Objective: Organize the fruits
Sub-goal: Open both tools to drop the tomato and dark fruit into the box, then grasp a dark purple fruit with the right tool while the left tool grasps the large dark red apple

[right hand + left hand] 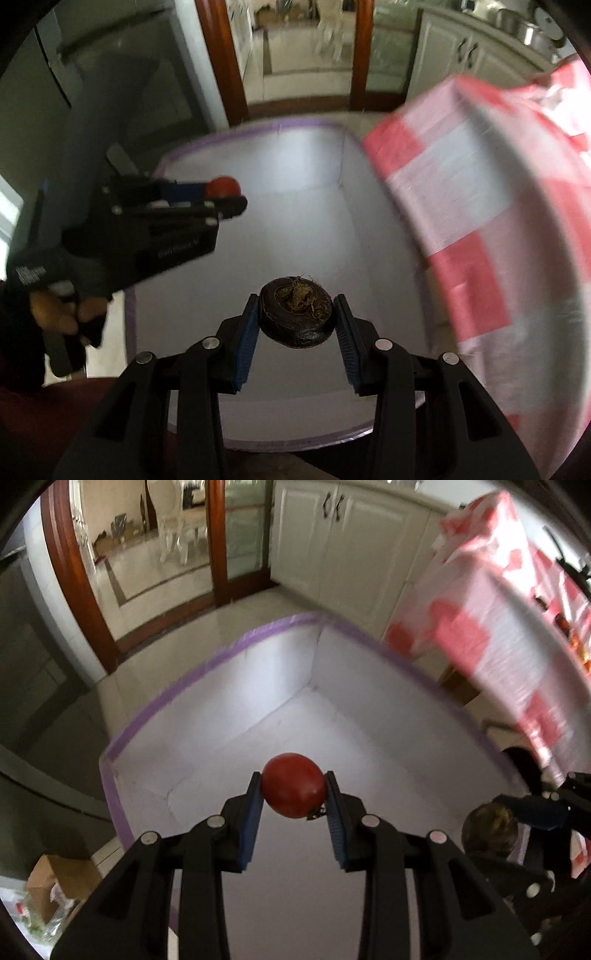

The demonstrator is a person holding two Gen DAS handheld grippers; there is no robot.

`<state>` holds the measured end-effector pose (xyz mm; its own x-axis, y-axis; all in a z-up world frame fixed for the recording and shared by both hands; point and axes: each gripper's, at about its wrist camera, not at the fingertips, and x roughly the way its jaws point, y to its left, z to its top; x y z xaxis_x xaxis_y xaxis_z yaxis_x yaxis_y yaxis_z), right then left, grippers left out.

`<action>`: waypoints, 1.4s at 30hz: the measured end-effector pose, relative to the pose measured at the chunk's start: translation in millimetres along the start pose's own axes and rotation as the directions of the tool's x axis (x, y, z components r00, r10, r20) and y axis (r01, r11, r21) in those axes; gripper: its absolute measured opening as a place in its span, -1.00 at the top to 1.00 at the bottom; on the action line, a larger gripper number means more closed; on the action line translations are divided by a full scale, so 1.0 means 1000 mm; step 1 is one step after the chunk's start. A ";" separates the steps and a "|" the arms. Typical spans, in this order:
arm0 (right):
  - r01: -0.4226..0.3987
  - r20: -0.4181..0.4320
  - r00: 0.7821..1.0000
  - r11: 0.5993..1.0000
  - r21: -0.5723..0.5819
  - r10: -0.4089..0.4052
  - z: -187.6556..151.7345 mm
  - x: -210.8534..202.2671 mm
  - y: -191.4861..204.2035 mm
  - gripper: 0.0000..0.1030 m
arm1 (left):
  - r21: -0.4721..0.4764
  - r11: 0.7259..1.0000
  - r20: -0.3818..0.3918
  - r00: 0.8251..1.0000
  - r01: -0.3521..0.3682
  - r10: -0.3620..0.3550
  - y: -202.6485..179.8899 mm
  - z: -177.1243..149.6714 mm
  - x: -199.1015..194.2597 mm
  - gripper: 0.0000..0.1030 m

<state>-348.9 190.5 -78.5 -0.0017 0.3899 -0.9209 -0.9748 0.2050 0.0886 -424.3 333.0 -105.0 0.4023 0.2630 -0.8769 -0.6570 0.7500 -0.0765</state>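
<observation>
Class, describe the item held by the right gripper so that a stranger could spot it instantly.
Find the white box with purple rim. Above it the right gripper pinches a dark brown round fruit with a dry fibrous tuft on top, unlike the smooth red fruit in the left gripper.

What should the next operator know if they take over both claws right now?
Left claw: shut on the red tomato, held above the white bin with the purple rim.
Right claw: shut on a dark brown round fruit with a fibrous top, also over the bin.
Bin floor shows nothing in it in either view.
More fruit sits on the checkered tablecloth to the right, blurred.
Done: both fruits picked up.
Left: release both into the bin, then probably fetch the rest.
</observation>
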 end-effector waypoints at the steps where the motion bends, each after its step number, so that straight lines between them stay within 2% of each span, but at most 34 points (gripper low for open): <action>1: 0.002 -0.024 1.000 1.000 -0.007 -0.002 0.000 0.009 0.001 0.21 | 0.000 1.000 -0.021 1.000 -0.007 0.007 0.000 -0.001 0.005 0.35; 6: 0.022 -0.159 0.987 0.999 -0.042 -0.029 0.000 0.057 0.007 0.21 | 0.021 0.998 -0.136 0.989 -0.056 0.059 -0.008 -0.007 0.032 0.35; 9: 0.033 -0.194 0.980 0.998 -0.062 -0.044 0.002 0.070 0.011 0.21 | 0.014 0.998 -0.180 0.982 -0.057 0.059 -0.009 -0.009 0.043 0.34; 11: 0.029 -0.194 0.980 0.998 -0.060 -0.041 0.002 0.070 0.012 0.20 | 0.023 0.997 -0.195 0.978 -0.073 0.076 -0.010 -0.011 0.047 0.26; 12: 0.031 -0.190 0.981 0.998 -0.057 -0.041 0.003 0.069 0.016 0.18 | 0.022 0.997 -0.194 0.978 -0.074 0.076 -0.009 -0.011 0.047 0.06; 13: 0.035 -0.182 0.982 0.998 -0.051 -0.044 0.003 0.067 0.015 0.12 | 0.018 0.997 -0.186 0.980 -0.072 0.074 -0.009 -0.009 0.046 -0.17; 14: 0.036 -0.173 0.984 0.998 -0.042 -0.042 0.004 0.064 0.011 0.07 | 0.018 0.997 -0.178 0.981 -0.078 0.080 -0.010 -0.008 0.044 -0.27; 15: 0.029 -0.164 0.986 0.999 -0.031 -0.033 0.005 0.060 0.006 -0.08 | 0.021 0.995 -0.165 0.982 -0.094 0.097 -0.010 -0.007 0.041 -0.43; 16: 0.021 -0.155 0.988 0.999 -0.024 -0.024 0.005 0.056 0.005 -0.17 | 0.022 0.994 -0.156 0.982 -0.105 0.108 -0.010 -0.006 0.040 -0.47; 18: 0.010 -0.125 0.992 1.000 -0.015 -0.012 0.007 0.045 0.003 -0.18 | 0.020 0.993 -0.153 0.982 -0.112 0.114 -0.011 -0.005 0.037 -0.47; 20: 0.006 -0.091 0.996 1.000 -0.013 -0.008 0.005 0.030 -0.001 -0.18 | 0.016 0.993 -0.150 0.982 -0.117 0.119 -0.012 -0.004 0.034 -0.56; 22: -0.009 -0.041 0.999 1.000 -0.010 0.008 0.003 0.009 -0.007 -0.24 | 0.013 0.993 -0.119 0.986 -0.118 0.119 -0.015 0.002 0.025 -0.63; 24: -0.008 0.025 1.000 1.000 -0.007 0.008 0.005 -0.014 -0.010 -0.30 | 0.018 0.992 -0.068 0.990 -0.123 0.124 -0.020 0.010 0.012 -0.65; 27: 0.019 0.146 0.989 1.000 -0.005 -0.018 0.002 -0.062 -0.015 -0.30 | 0.015 0.992 0.068 0.990 -0.126 0.125 -0.031 0.029 -0.021 -0.71; 28: 0.020 0.192 0.981 1.000 0.001 -0.020 -0.001 -0.080 -0.017 -0.34 | 0.016 0.993 0.134 0.985 -0.116 0.112 -0.037 0.036 -0.038 -0.85; 29: 0.025 0.267 0.963 1.000 0.018 -0.029 -0.006 -0.107 -0.024 -0.41 | 0.022 0.995 0.204 0.974 -0.102 0.095 -0.044 0.043 -0.054 -0.90; 30: 0.039 0.321 0.946 0.999 0.037 -0.049 -0.010 -0.126 -0.030 -0.57 | 0.030 0.995 0.260 0.962 -0.090 0.080 -0.050 0.048 -0.069 -0.97; 31: 0.059 0.375 0.924 0.997 0.058 -0.076 -0.016 -0.144 -0.037 -0.67 | 0.044 0.996 0.318 0.946 -0.081 0.063 -0.059 0.053 -0.084 -0.97; 32: 0.085 0.432 0.895 0.993 0.085 -0.113 -0.023 -0.164 -0.045 -0.69 | 0.059 0.995 0.354 0.934 -0.076 0.050 -0.066 0.059 -0.093 -0.97; 33: 0.121 0.492 0.854 0.985 0.127 -0.168 -0.036 -0.189 -0.055 -0.69 | 0.087 0.994 0.398 0.917 -0.062 0.023 -0.080 0.067 -0.107 -0.97; 34: 0.145 0.518 0.830 0.977 0.158 -0.208 -0.044 -0.202 -0.064 -0.69 | 0.117 0.992 0.429 0.903 -0.045 -0.010 -0.095 0.075 -0.117 -0.97; 35: 0.177 0.537 0.802 0.963 0.203 -0.261 -0.055 -0.216 -0.077 -0.69 | 0.145 0.989 0.441 0.897 -0.027 -0.040 -0.109 0.081 -0.124 -0.97; 36: 0.211 0.544 0.772 0.940 0.268 -0.329 -0.070 -0.232 -0.095 -0.69 | 0.173 0.985 0.441 0.895 -0.009 -0.069 -0.125 0.085 -0.132 -0.97; 39: 0.268 0.503 0.731 0.872 0.410 -0.461 -0.101 -0.252 -0.135 -0.69 | 0.255 0.963 0.415 0.889 0.089 -0.192 -0.182 0.105 -0.140 -0.97; 42: 0.308 0.415 0.690 0.760 0.573 -0.593 -0.137 -0.264 -0.186 -0.69 | 0.316 0.928 0.365 0.878 0.197 -0.311 -0.241 0.115 -0.137 -0.97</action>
<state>-197.6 -73.3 96.2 0.6691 0.5204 -0.5305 -0.6131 0.7900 0.0016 -248.2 186.2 88.5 0.7898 0.2192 -0.5728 -0.3292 0.9396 -0.0943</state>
